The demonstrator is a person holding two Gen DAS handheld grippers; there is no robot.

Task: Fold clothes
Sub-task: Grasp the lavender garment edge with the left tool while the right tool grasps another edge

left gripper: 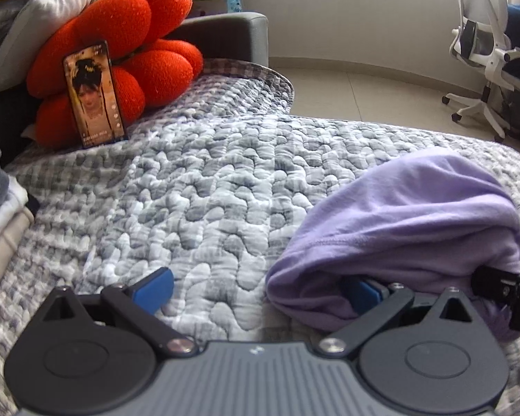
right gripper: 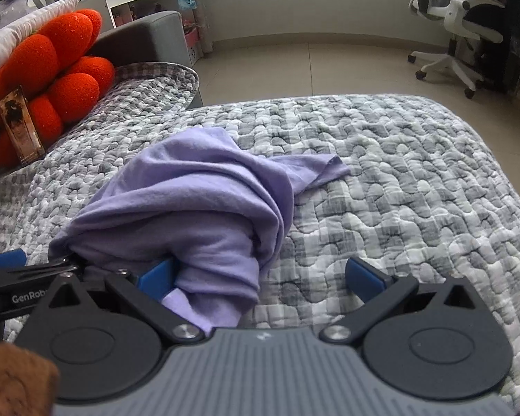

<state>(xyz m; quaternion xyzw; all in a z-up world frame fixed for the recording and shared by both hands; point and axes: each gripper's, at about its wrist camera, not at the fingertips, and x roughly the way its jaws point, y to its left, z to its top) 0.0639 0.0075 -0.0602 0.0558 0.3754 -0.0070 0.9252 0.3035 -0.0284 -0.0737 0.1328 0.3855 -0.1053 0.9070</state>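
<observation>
On the bed, toward its near edge, a lilac garment lies bunched in a soft heap of rolled folds, one flat corner trailing out toward the far edge. Both claws are spread wide. The left claw has its right blue finger tucked under the heap's edge, seemingly touching cloth; the right claw has its left finger against the folds. A red flower cushion props a phone at the bed's far left corner.
</observation>
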